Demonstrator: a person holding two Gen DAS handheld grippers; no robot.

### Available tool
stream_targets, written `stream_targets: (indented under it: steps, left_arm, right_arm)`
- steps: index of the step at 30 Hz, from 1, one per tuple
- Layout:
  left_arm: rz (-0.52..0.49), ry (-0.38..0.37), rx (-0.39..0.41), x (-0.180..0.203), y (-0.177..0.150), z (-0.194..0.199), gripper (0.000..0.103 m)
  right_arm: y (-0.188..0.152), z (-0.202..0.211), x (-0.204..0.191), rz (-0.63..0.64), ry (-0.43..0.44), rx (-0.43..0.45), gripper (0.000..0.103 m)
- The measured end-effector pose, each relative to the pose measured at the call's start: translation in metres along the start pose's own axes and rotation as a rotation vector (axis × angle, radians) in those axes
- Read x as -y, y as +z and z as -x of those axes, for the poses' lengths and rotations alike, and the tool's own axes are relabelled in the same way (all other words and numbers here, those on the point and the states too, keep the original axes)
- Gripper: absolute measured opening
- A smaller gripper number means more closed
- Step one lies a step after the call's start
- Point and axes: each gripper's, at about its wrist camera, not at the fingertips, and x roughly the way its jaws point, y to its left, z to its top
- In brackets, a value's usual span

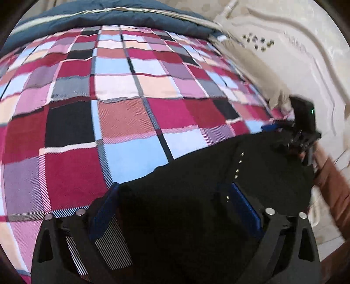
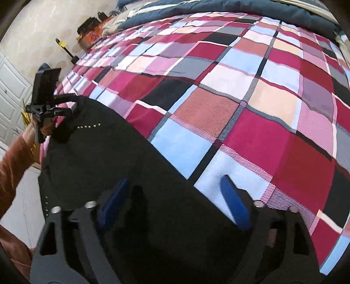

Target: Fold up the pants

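Observation:
Black pants with small metal studs lie at the near edge of a bed with a checked cover. My left gripper is over the pants, its blue-padded jaws wide apart with black cloth between them. My right gripper is likewise open over the pants, its blue fingertips spread, one over cloth and one over the cover. Each gripper shows in the other's view: the right one at the pants' far corner, the left one likewise. Motion blur is present.
A dark blue duvet lies across the head of the bed. A white carved headboard or wall panel stands to the right. In the right wrist view a white door and boxes stand at the left beyond the bed.

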Motion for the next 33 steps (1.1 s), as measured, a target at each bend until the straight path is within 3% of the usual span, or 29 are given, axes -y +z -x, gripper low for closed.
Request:
stream_targets:
  steps: [1,2,4,6,8,9,13,20,25,27,30,33]
  left_arm:
    - [-0.017,0.020,-0.003,0.002,0.001,-0.002,0.060]
    - [-0.017,0.036,-0.018,0.002,0.002,-0.004,0.053]
    - [0.017,0.027,-0.020,-0.002,0.004,-0.005,0.046]
    - [0.030,0.007,-0.012,-0.005,0.004,-0.003,0.036]
    - [0.025,0.013,-0.005,-0.003,0.005,-0.003,0.035]
    - [0.015,0.025,0.000,0.000,0.005,-0.002,0.034]
    - [0.023,0.011,0.083,0.010,0.011,0.017,0.033]
    - [0.015,-0.036,0.198,0.043,-0.004,0.071,0.033]
    - [0.006,-0.052,0.253,0.073,-0.055,0.107,0.033]
    - [0.011,-0.055,0.257,0.080,-0.076,0.115,0.034]
    - [0.021,-0.035,0.250,0.091,-0.117,0.121,0.034]
    - [0.068,-0.033,0.235,0.095,-0.157,0.115,0.034]
  right_arm:
    - [0.001,0.000,0.000,-0.003,0.000,-0.004,0.080]
    - [0.001,0.000,0.000,-0.004,-0.005,-0.006,0.075]
    - [0.001,0.001,0.001,0.002,-0.048,-0.020,0.060]
    - [0.001,0.002,0.004,-0.020,-0.063,-0.025,0.028]
    - [0.000,0.006,0.006,-0.038,-0.012,-0.031,0.013]
    - [-0.001,0.009,0.002,-0.028,-0.030,-0.027,0.009]
    - [-0.003,0.027,-0.020,0.006,-0.112,0.012,0.007]
    - [-0.041,0.091,-0.082,0.077,-0.265,0.220,0.006]
    - [-0.109,0.109,-0.143,0.123,-0.413,0.328,0.006]
    - [-0.141,0.109,-0.162,0.120,-0.427,0.356,0.006]
    - [-0.176,0.097,-0.186,0.164,-0.496,0.345,0.006]
    - [-0.208,0.082,-0.192,0.128,-0.472,0.318,0.007]
